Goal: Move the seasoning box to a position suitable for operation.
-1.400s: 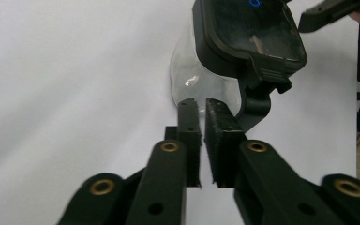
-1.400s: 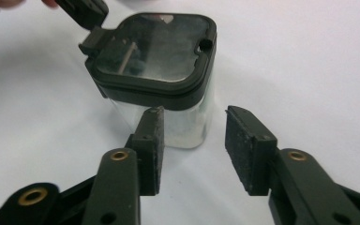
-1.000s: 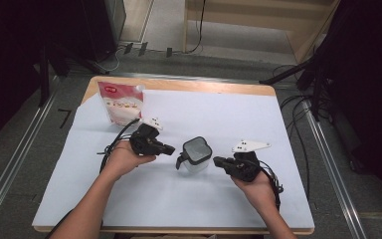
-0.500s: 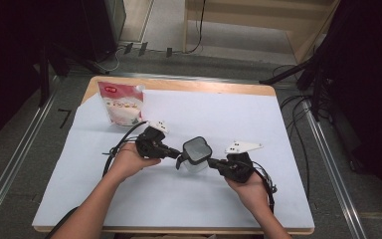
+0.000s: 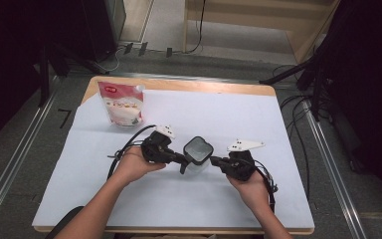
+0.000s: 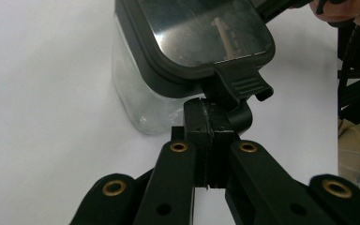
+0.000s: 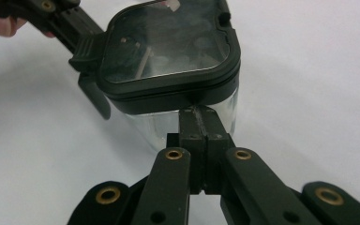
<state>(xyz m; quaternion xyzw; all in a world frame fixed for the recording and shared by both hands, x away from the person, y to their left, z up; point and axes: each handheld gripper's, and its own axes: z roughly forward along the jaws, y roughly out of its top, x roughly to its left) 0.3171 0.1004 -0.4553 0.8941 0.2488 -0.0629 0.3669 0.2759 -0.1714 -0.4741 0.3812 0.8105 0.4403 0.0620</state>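
A small clear container (image 5: 198, 153) with a black-rimmed lid (image 6: 201, 33) stands mid-table on the white sheet. A black latch tab (image 6: 241, 84) hangs off the lid on the left side. My left gripper (image 5: 181, 160) is shut, jaws pressed together, and its tips (image 6: 211, 112) sit just under that latch tab, touching it. From the other side my right gripper (image 5: 214, 160) is also shut, with nothing between its jaws. Its tips (image 7: 199, 118) butt against the clear wall just below the lid rim. The latch tab (image 7: 86, 49) and the left gripper appear at upper left in the right gripper view.
A red and white pouch (image 5: 122, 103) stands at the back left of the table. The white sheet (image 5: 219, 112) covers most of the wooden tabletop (image 5: 179, 84). Cables trail from both grippers; metal rails run along the floor on either side.
Both grippers have closed in on the container from left and right, from a short gap a second ago to contact with it now. The container has stayed put.
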